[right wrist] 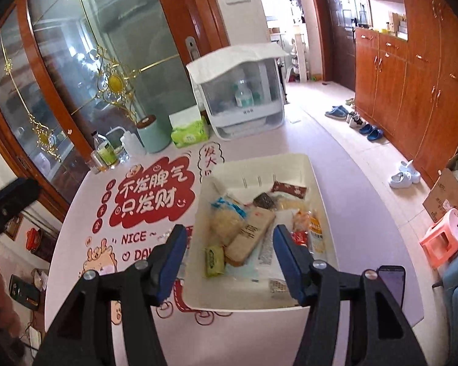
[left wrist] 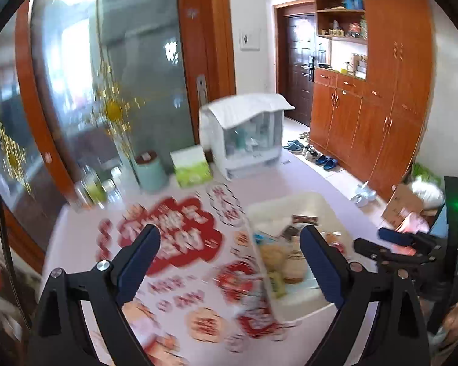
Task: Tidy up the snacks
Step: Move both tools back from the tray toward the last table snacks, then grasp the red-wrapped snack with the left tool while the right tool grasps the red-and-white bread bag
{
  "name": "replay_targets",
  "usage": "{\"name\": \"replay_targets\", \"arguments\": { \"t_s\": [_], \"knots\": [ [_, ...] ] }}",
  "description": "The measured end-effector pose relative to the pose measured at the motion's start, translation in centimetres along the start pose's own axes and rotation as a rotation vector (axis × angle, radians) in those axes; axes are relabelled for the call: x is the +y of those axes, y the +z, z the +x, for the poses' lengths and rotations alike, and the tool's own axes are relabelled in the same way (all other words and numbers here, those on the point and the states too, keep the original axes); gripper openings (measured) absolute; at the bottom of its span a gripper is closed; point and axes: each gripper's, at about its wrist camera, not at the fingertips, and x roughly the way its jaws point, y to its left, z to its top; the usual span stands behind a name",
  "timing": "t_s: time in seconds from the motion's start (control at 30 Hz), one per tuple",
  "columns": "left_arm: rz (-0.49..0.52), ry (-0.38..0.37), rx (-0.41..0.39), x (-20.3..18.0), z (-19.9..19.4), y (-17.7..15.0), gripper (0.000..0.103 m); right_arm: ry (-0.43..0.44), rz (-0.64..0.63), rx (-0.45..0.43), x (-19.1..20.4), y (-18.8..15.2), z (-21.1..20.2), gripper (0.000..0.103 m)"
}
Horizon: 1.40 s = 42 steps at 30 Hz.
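A white plastic bin [right wrist: 290, 164] stands on the printed tablecloth and holds several snack packets. Among them are a tan packet [right wrist: 250, 235], a small green one [right wrist: 214, 256], a dark red one [right wrist: 288, 189] and a blue-and-white bag [right wrist: 226, 206]. My right gripper [right wrist: 229, 230] hovers above the bin's near half, open, with nothing between its blue pads. The left gripper [left wrist: 230, 231] is open wide and empty, up over the tablecloth just left of the bin [left wrist: 290, 198]. That view is blurred.
At the table's back stand a white covered box [right wrist: 244, 97], a green tissue pack [right wrist: 188, 132], a mint canister [right wrist: 152, 135] and small bottles [right wrist: 103, 152]. A phone [right wrist: 390, 283] lies by the right edge. A pink stool [right wrist: 442, 238] and shoes are on the floor.
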Motion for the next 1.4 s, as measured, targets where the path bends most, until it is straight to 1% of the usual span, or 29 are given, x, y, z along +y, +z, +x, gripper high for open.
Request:
{"name": "replay_targets", "arguments": {
  "t_s": [0.03, 0.1, 0.2, 0.27, 0.33, 0.43, 0.53, 0.6, 0.67, 0.7, 0.8, 0.93, 0.97, 1.0, 1.1, 1.17, 1.2, 1.27, 1.4],
  "knots": [
    [0.029, 0.007, -0.008, 0.7, -0.4, 0.5, 0.092, -0.007, 0.003, -0.005, 0.8, 0.1, -0.2, 0.064],
    [0.102, 0.027, -0.034, 2.5, -1.6, 1.6, 0.093, -0.012, 0.009, -0.012, 2.2, 0.2, -0.4, 0.065],
    [0.173, 0.054, -0.071, 5.4, -2.7, 3.1, 0.100, -0.021, 0.018, -0.020, 5.0, 0.2, -0.6, 0.066],
    [0.204, 0.060, -0.092, 7.5, -2.9, 3.8, 0.101, -0.030, 0.026, -0.023, 6.6, 0.0, -0.4, 0.068],
    [0.219, 0.046, -0.094, 9.0, -2.4, 4.1, 0.102, -0.041, 0.045, -0.023, 8.1, -0.3, -0.1, 0.068],
    [0.245, 0.007, -0.063, 10.9, -0.1, 3.7, 0.102, -0.051, 0.089, -0.013, 9.9, -1.2, 1.0, 0.068],
    [0.289, -0.089, 0.019, 12.5, 4.2, 2.1, 0.102, -0.067, 0.115, 0.000, 11.5, -2.8, 2.2, 0.069],
    [0.326, -0.129, 0.075, 12.7, 7.2, 0.7, 0.102, -0.071, 0.129, 0.021, 12.4, -4.2, 3.3, 0.069],
    [0.383, -0.182, 0.126, 12.5, 10.3, -1.0, 0.102, -0.075, 0.145, 0.030, 13.0, -5.6, 4.5, 0.069],
    [0.414, -0.195, 0.144, 12.3, 11.8, -1.9, 0.102, -0.079, 0.152, 0.039, 13.3, -6.4, 5.1, 0.069],
    [0.519, -0.264, 0.204, 10.6, 15.8, -4.5, 0.102, -0.074, 0.190, 0.053, 13.7, -8.4, 7.1, 0.069],
    [0.663, -0.337, 0.266, 7.6, 20.9, -8.1, 0.102, -0.060, 0.323, 0.018, 13.0, -10.5, 9.7, 0.069],
    [0.679, -0.351, 0.279, 7.3, 21.9, -8.7, 0.102, -0.061, 0.350, 0.015, 13.0, -10.9, 10.3, 0.069],
    [0.707, -0.385, 0.307, 6.5, 23.3, -9.6, 0.102, -0.066, 0.383, 0.020, 12.8, -11.4, 11.2, 0.069],
    [0.773, -0.445, 0.362, 4.8, 26.6, -11.6, 0.102, -0.074, 0.421, 0.045, 12.8, -12.2, 13.3, 0.069],
    [0.808, -0.460, 0.388, 4.0, 28.3, -12.8, 0.102, -0.067, 0.457, 0.063, 12.6, -12.5, 14.7, 0.069],
    [0.829, -0.479, 0.404, 3.5, 29.3, -13.5, 0.102, -0.066, 0.478, 0.068, 12.4, -12.5, 15.4, 0.069],
    [0.849, -0.502, 0.419, 3.0, 30.4, -14.2, 0.102, -0.071, 0.529, 0.066, 11.8, -12.3, 16.6, 0.069],
    [0.879, -0.543, 0.451, 1.9, 32.7, -15.9, 0.101, -0.127, 0.645, 0.089, 10.3, -12.4, 19.1, 0.069]
  ]
}}
